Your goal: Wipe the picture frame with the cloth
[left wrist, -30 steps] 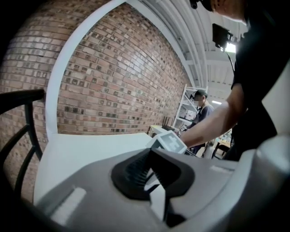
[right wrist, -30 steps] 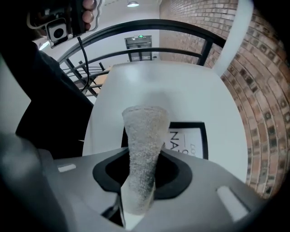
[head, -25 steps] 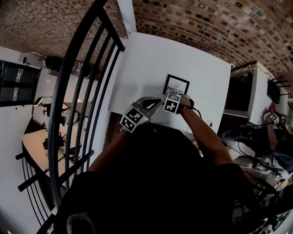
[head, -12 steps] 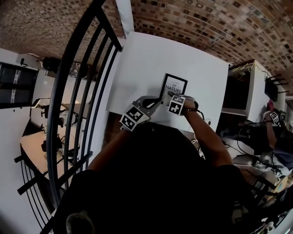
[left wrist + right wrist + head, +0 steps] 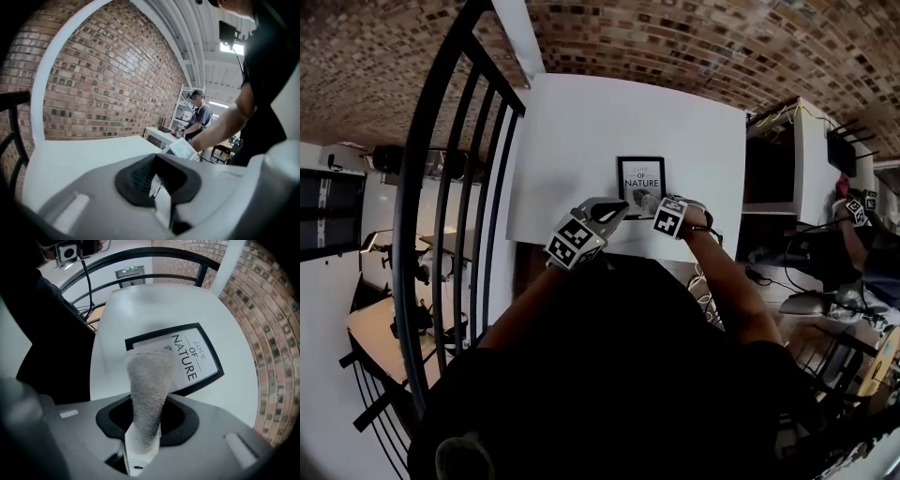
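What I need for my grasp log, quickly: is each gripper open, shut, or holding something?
Left gripper: shut, nothing in it.
Right gripper: shut on the cloth.

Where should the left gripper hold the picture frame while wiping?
Probably the left border of the picture frame, low from the left: it lies flat on the table, so only the thin rim is pinchable, and the right gripper holds the cloth over its near edge.

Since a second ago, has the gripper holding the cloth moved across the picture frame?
Yes. In the head view the right gripper, clamping the cloth, has slid rightward along the picture frame's bottom edge, toward its lower-right corner.
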`<state>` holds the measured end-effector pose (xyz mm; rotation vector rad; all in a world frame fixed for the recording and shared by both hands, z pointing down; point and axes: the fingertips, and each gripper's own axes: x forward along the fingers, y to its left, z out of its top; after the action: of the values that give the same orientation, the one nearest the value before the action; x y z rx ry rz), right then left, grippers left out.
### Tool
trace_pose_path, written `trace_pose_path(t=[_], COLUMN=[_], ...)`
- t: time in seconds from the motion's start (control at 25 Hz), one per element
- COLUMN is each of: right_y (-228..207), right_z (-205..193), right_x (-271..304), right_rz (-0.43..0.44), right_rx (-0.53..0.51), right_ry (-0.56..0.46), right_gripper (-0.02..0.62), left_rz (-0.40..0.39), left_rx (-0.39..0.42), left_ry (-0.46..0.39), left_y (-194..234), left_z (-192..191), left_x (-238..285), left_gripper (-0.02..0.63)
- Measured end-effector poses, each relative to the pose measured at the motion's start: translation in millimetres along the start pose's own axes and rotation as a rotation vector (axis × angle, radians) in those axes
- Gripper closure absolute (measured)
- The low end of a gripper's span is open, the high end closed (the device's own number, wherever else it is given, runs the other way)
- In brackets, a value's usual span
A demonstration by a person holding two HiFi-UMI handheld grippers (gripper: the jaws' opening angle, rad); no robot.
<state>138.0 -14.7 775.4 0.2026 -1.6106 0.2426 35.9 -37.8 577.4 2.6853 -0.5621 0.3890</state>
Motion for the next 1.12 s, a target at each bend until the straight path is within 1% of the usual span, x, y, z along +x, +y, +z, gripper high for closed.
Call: trace_pose_path(t=[0.2, 0.32, 0.4, 0.48, 0.6, 0.76, 0.84, 0.92, 1.0, 1.12], right_y=[-7, -9, -8, -6, 2, 26, 40, 50, 55, 54], right_z=[-21, -35, -36, -22, 14, 68, 86, 92, 88, 73], right_x=[-3, -4, -6, -11, -16, -18, -14, -7, 1, 5], right_rz=[-0.012, -0.017, -0.021, -0.029, -0.038, -0.019, -0.008, 0.003, 0.012, 0.012], right_rx=[0.05, 0.053, 0.034, -0.006, -0.076, -0.18, -0.234, -0.273, -0.285, -0.25], right_ry=[0.008, 0.035, 0.044, 0.028, -0.021, -0.071, -0.08, -0.064, -0.038, -0.024], right_gripper=[0.471, 0.471, 0.471, 0.471, 0.471, 0.471, 0.471, 0.471, 0.471, 0.471], left_rz=[0.003, 0.017, 0.025, 0.031, 0.034, 0.039, 0.043, 0.043, 0.041, 0.033], left_rx=[-0.003, -0.01, -0.012, -0.014, -0.013, -0.016, -0.015, -0.015, -0.016, -0.016], left_ry=[0.007, 0.007, 0.007, 0.006, 0.008, 0.009, 0.013, 0.017, 0.021, 0.028], left_y=[2, 5, 7, 9, 10, 11, 12, 13, 14, 16], left_z=[-6, -8, -9, -10, -10, -11, -12, -14, -16, -19], left_x=[-3, -9, -12, -15, -18, -21, -22, -24, -25, -25], left_gripper=[0.604, 0.604, 0.604, 0.604, 0.604, 0.604, 0.604, 0.604, 0.604, 0.604])
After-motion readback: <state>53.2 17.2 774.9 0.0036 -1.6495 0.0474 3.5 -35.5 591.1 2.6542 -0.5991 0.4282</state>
